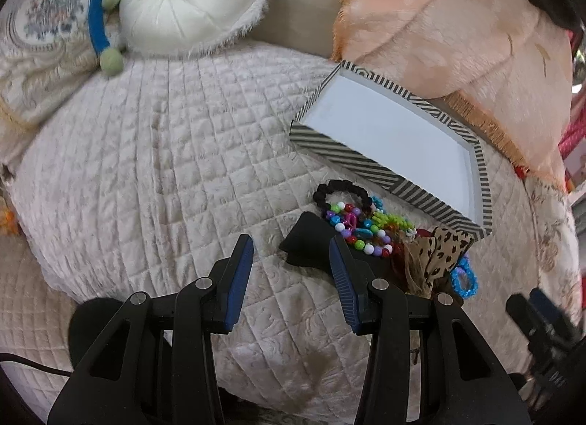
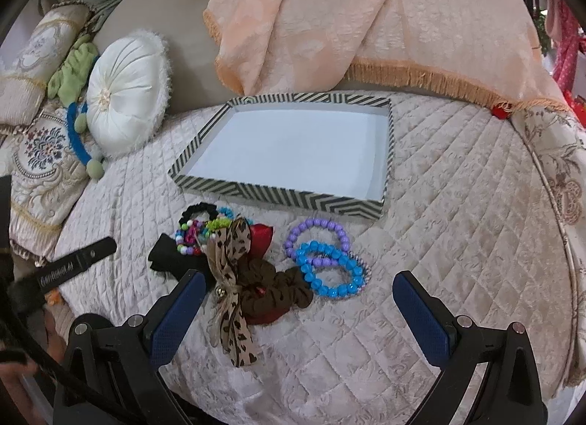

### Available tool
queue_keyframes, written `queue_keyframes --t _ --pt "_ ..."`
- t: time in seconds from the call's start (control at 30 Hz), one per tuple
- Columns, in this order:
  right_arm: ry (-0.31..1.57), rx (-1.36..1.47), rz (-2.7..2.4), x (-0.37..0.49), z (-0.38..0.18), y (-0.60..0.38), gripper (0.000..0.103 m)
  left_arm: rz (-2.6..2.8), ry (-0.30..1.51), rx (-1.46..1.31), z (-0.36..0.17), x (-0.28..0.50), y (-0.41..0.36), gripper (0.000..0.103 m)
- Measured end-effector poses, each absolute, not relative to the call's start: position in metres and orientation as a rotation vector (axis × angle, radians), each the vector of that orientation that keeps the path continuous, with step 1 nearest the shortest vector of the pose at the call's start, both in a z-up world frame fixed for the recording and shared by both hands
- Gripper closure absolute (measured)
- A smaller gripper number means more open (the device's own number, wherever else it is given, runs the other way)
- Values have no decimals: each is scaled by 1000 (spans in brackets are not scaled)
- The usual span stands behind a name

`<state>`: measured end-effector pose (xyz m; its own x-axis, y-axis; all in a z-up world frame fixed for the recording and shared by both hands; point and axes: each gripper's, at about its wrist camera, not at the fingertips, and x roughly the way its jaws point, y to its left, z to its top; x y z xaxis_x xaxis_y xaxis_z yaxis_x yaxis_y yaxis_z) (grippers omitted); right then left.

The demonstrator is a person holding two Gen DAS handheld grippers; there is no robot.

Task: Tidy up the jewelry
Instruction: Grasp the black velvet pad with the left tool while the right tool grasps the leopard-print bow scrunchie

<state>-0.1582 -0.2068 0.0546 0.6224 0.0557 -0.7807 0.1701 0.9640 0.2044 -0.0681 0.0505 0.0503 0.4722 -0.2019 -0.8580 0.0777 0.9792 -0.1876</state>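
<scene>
Hovering over bare quilt (image 1: 146, 168), 2 spread, empty claws, left claw (image 1: 291, 271), right claw (image 2: 296, 300), near striped tray (image 2: 278, 196)

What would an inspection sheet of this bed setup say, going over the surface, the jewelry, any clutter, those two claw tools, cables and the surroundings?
Surface: cream quilted bedspread, wrinkled.
Job's things: striped tray, nothing in it; purple bead bracelet and blue bead bracelet overlapping; multicolour beads in a heap with a black bead bracelet.
Clutter: leopard bow, brown scrunchie, black cloth beside the heap.
Grippers: left gripper open, nothing between its fingers; right gripper open over the bow.
Cables: one black cable at the left.
Surroundings: round white cushion, peach fringed throw.
</scene>
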Motion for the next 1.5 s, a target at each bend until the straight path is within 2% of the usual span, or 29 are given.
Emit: queue_keyframes --t 0.13,0.2,0.37,0.53,0.77,0.83,0.93,1.07,1.17,1.2,1.3,1.4,1.5 --pt "885 269 -41 -161 53 -209 4 -183 1115 -173 41 -62 53 60" --pt "896 278 -3 -161 50 -208 19 -187 1121 -175 37 -61 52 60" --pt "935 295 129 -156 37 -188 28 -195 1166 -204 25 -52 52 60" --pt "975 274 212 -139 16 -165 45 -197 1195 -214 17 -47 54 58" --pt "1023 219 218 -116 -4 -154 49 -219 1207 -205 8 -40 55 54" --pt "1040 215 219 -111 -11 -152 51 -229 1211 -201 4 -37 54 43" --pt "1048 228 220 -106 -19 -153 52 -255 1213 -201 -2 -31 49 43" --pt "1035 247 231 -103 -25 -157 65 -261 1218 -181 -11 -22 44 43" --pt "1033 276 241 -104 -26 -165 71 -278 1219 -180 -20 -16 41 43" --pt "1030 288 248 -105 -27 -168 72 -296 1218 -174 -22 -15 40 44" --pt "1027 317 262 -105 -27 -171 73 -346 1228 -151 -26 -16 35 71" --pt "1019 339 270 -106 -27 -173 73 -364 1205 -106 -23 -21 32 89" --pt "1004 369 280 -109 -23 -175 74 -400 1192 -114 -13 -27 34 93"
